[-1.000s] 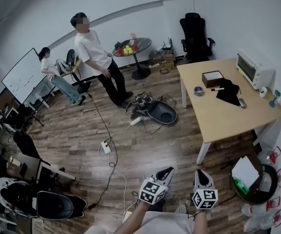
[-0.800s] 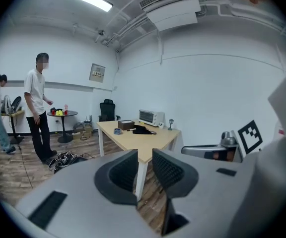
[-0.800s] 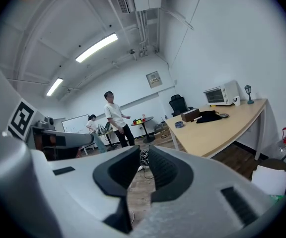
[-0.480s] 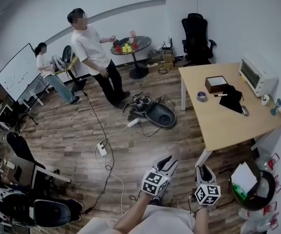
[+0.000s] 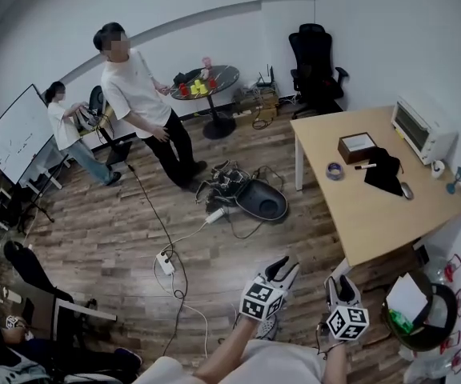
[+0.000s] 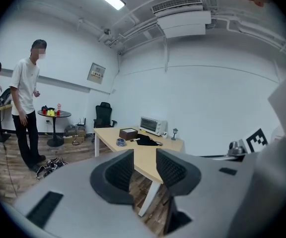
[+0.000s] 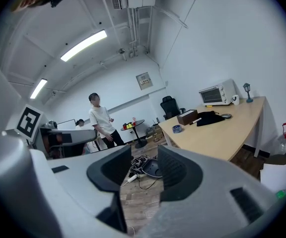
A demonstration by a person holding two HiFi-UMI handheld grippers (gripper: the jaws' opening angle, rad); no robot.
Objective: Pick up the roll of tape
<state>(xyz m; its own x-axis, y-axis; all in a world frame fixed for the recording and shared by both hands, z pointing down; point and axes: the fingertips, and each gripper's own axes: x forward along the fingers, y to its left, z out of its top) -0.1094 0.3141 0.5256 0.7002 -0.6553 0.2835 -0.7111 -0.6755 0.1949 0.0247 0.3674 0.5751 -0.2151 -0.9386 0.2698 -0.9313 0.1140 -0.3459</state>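
Note:
The roll of tape (image 5: 334, 170) is a small blue-grey ring lying flat on the wooden table (image 5: 374, 210), near its left edge beside a brown box (image 5: 356, 146). It also shows far off as the tape (image 6: 121, 142) and the tape (image 7: 177, 128) in the two gripper views. My left gripper (image 5: 282, 267) and right gripper (image 5: 338, 286) hang over the floor, well short of the table. The left gripper (image 6: 144, 157) is open and empty. The right gripper (image 7: 144, 155) has its jaws opening, with nothing between them.
On the table lie a black cloth (image 5: 384, 171), a marker and a white toaster oven (image 5: 422, 125). Cables and a black shell (image 5: 250, 197) litter the floor by the table leg, with a power strip (image 5: 166, 262). A person (image 5: 138, 102) stands further back. A bin (image 5: 422, 314) stands at the right.
Both grippers went from shut to open. The view has moved closer to the table, which looks nearer now. The standing person has shifted to the left.

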